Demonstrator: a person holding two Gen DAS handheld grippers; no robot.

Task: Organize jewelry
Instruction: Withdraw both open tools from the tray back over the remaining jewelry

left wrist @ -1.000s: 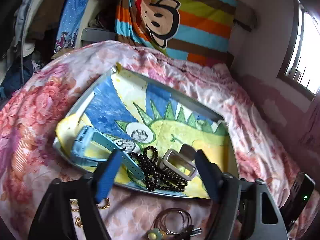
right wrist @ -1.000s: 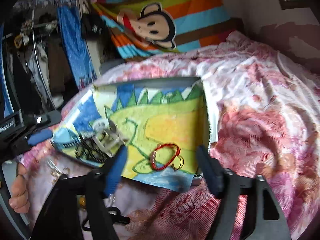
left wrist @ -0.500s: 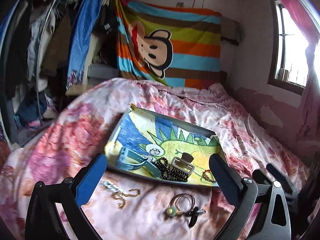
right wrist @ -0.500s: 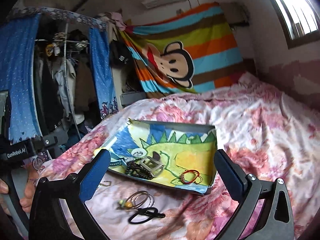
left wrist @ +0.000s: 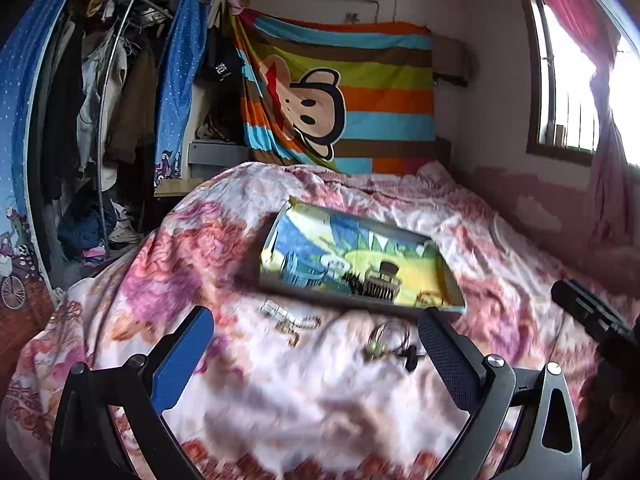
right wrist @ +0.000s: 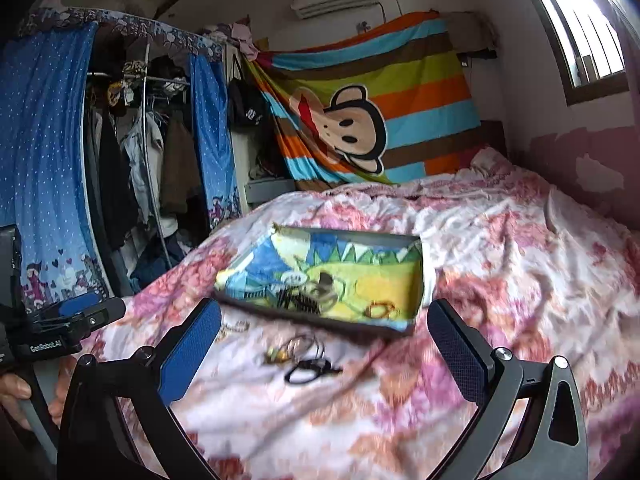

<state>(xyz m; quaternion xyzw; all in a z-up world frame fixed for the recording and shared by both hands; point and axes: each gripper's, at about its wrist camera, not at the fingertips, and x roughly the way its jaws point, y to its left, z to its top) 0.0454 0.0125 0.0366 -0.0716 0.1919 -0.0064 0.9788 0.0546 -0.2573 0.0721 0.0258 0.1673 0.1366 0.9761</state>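
We hold both grippers above the near end of the bed [left wrist: 304, 392], and each stands wide apart with nothing between its fingers: the left gripper [left wrist: 316, 348] and the right gripper [right wrist: 324, 340]. Their blue pads frame the scene but the lower arms run off the bottom edge.

The tray [left wrist: 280, 236] lies on the flowered quilt, its floor covered by a bright crayon drawing. Inside it we make out a blue watch [left wrist: 298, 272], dark beads [left wrist: 352, 280], a pale buckle-like piece [left wrist: 380, 280] and a small red bracelet [right wrist: 380, 310] near the right end. Motion blur smears all of these, so their exact touching or overlap we cannot tell.

Outside the tray, on the quilt just before its near rim, lie a gold chain [left wrist: 288, 320], thin bangles [left wrist: 386, 338] and a black loop [right wrist: 306, 372]; blur leaves their shapes vague.

In the right view, the other gripper's body sits at the far left, partly cut off, with a hand [right wrist: 16, 392] on its handle.
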